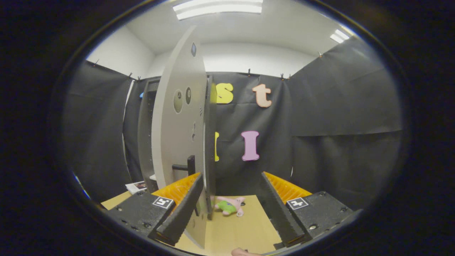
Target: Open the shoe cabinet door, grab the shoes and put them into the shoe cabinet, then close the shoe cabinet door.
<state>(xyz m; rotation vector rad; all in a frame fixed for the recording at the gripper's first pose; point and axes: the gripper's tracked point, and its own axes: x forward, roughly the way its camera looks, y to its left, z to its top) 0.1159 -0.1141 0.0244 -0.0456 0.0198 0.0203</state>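
Note:
The shoe cabinet (144, 135) stands to the left beyond my fingers, dark grey and tall. Its pale door (179, 124) is swung open toward me, edge-on, with a dark bar handle (186, 166) low on its face. My gripper (231, 185) is open, fingers wide apart. The door's free edge sits just inside the left finger (185, 204), and I cannot tell whether they touch. Nothing lies between the fingers. A small pink and green plush toy (230, 206) lies on the tan floor (245, 231) ahead of the fingers, close to the door's bottom edge.
Black cloth walls close the booth behind and to the right. A flat printed sheet (136, 186) lies on the floor left of the cabinet. Part of a hand (241, 252) shows on the floor nearest me, between the fingers' bases.

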